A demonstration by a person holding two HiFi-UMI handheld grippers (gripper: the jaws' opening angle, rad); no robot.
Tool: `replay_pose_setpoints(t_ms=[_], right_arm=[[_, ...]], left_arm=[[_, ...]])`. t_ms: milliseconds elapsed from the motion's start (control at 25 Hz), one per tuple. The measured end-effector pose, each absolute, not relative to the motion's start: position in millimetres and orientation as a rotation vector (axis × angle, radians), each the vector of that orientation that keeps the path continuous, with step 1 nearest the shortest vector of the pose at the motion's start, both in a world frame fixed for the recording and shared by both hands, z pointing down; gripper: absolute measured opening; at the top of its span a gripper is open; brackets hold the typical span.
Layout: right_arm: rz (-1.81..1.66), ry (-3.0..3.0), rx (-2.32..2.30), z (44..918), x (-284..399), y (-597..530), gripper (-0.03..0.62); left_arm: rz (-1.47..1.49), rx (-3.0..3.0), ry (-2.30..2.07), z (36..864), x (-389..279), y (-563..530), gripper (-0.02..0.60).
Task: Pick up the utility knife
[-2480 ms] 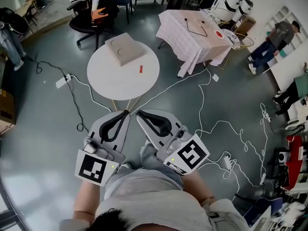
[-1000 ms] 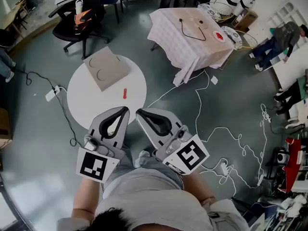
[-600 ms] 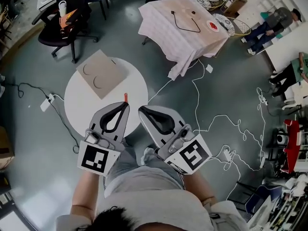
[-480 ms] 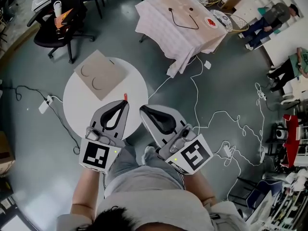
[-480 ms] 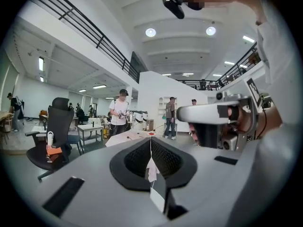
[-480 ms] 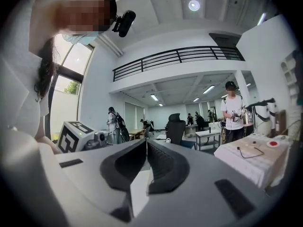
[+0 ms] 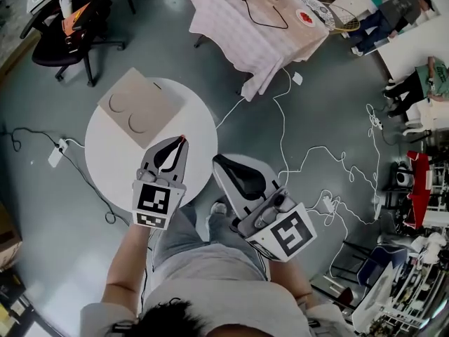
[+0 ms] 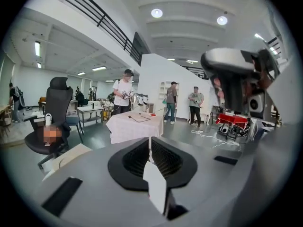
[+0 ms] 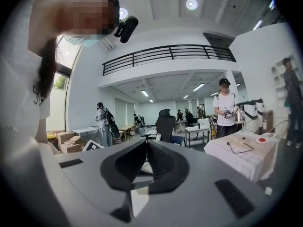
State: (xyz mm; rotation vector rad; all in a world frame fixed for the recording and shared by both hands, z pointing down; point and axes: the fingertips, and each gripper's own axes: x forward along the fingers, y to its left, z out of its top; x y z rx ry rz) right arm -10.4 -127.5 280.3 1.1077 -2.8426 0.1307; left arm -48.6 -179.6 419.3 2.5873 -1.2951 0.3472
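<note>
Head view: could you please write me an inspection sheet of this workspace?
Surface: round white table, holding two things.
Job's things: small red utility knife on the table, at the tip of the left gripper, ungrasped.
Clutter: flat brown cardboard board on the table.
Grippers: left shut, empty; right gripper shut, empty.
Cables: white cable and white power strip on the grey floor.
Surroundings: cloth-covered table, black office chair, standing person.

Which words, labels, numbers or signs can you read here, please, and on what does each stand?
No readable text anywhere in these views.
Marker cube on the left claw: black-and-white square pattern, no letters.
Marker cube on the right claw: likewise.
Cardboard sheet: two curved marks, no writing.
</note>
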Motion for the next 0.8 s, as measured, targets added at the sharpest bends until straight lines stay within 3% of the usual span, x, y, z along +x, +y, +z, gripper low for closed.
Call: replay_pose_setpoints(t_ms=[800], right_arm=[[0.230,-2.764,1.291,312.0,7.5,-157.5,0.012]], left_arm=[[0.764,2.274,-1.200,580.8,-43.1,-201.8,0.075]])
